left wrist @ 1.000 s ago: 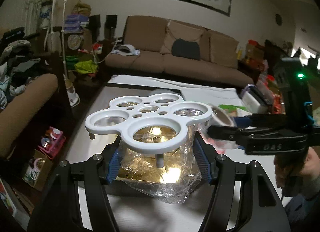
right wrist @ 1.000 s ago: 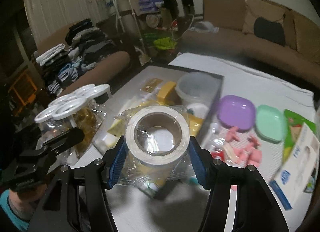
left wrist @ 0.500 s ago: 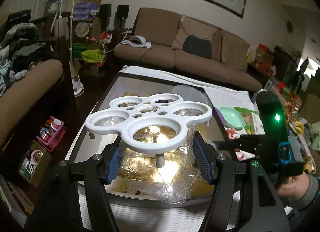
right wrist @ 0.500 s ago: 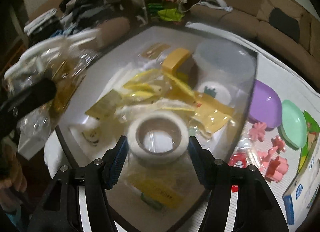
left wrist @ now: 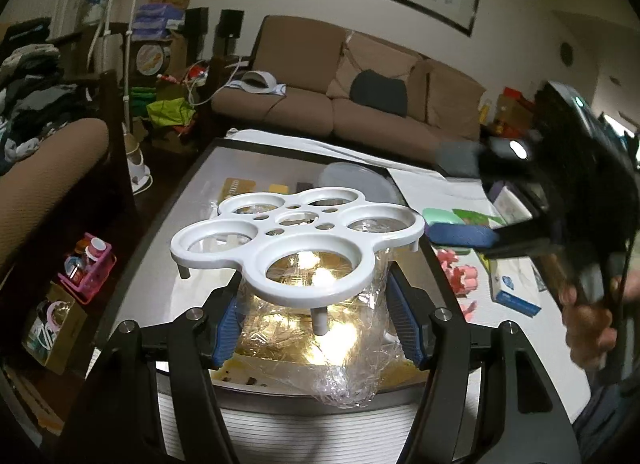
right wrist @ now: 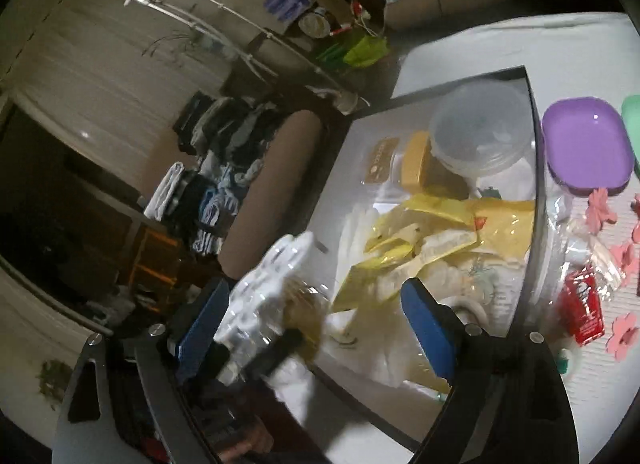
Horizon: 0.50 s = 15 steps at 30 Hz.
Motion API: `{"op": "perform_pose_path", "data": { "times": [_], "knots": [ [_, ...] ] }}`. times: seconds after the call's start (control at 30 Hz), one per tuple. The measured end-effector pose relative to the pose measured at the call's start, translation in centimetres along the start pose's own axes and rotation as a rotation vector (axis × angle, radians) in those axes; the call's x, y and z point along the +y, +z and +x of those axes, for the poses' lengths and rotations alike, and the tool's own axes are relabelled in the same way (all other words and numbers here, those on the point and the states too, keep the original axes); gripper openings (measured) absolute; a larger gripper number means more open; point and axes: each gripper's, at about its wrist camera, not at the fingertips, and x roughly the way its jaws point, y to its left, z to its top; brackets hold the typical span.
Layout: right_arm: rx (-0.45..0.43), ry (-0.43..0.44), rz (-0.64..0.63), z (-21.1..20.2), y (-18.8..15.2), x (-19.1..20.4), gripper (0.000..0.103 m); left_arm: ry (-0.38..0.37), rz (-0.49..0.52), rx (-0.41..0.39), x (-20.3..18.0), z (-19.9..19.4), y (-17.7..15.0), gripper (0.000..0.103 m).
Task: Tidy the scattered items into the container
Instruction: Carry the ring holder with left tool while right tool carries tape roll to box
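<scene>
Left tongs (left wrist: 316,328): closed on a crinkled clear plastic bag (left wrist: 320,344) with gold contents, a white ringed tray (left wrist: 296,248) riding on top of it. Held above the near edge of the container (left wrist: 180,223), a shallow dark-rimmed bin on the surface.

Right tongs (right wrist: 312,316): open, nothing between the blue pads (right wrist: 424,324); poised over the container's near corner.

Container contents, right wrist view: yellow packets (right wrist: 436,232), a clear round tub (right wrist: 484,135), a yellow block (right wrist: 416,159), a white tape roll (right wrist: 472,312) partly hidden behind the right finger.

Outside the container, on the white-covered surface (right wrist: 520,384): purple dish (right wrist: 584,147), pink flower pieces (right wrist: 600,211), red packet (right wrist: 584,308). These are not yet tidied.

Risks, as judged:
- The ringed tray appears only to rest on the bag; a tilt on lowering could slide it off.
- Thin film may slip or tear in the grip.
- The two tongs are close together; a reach across could knock the held load.
</scene>
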Motion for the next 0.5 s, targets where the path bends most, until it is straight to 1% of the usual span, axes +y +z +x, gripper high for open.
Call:
{"op": "perform_pose_path", "data": {
  "times": [0.1,0.17,0.27,0.3,0.33,0.37,0.4,0.47,0.5],
  "knots": [
    [0.025,-0.021,-0.025,1.2,0.4,0.6,0.091,-0.015,0.034,0.002,-1.0,0.3,-0.1,0.061],
    [0.05,0.005,0.005,2.1,0.5,0.3,0.091,-0.033,0.062,0.011,-1.7,0.6,-0.3,0.061],
    [0.064,0.006,0.029,2.9,0.3,-0.4,0.089,-0.048,0.113,0.039,-2.7,1.6,-0.4,0.061],
    [0.067,0.006,0.039,3.0,0.3,-0.7,0.082,-0.049,0.129,0.047,-3.0,2.0,-0.4,0.061],
    [0.071,0.002,0.046,3.2,0.3,-1.0,0.067,-0.046,0.144,0.056,-3.3,2.4,-0.3,0.062],
    [0.073,-0.037,0.052,3.5,0.4,-1.4,0.061,-0.036,0.158,0.063,-3.4,2.9,-0.1,0.062],
    [0.07,-0.055,0.05,3.6,0.5,-1.7,0.054,-0.034,0.165,0.072,-3.3,3.5,0.2,0.061],
    [0.056,-0.069,0.062,3.6,0.9,-2.5,0.053,-0.053,0.169,0.102,-3.1,4.8,0.9,0.062],
    [0.048,-0.075,0.067,3.7,1.1,-2.8,0.049,-0.056,0.182,0.117,-3.1,5.5,1.1,0.062]
  ]
}}
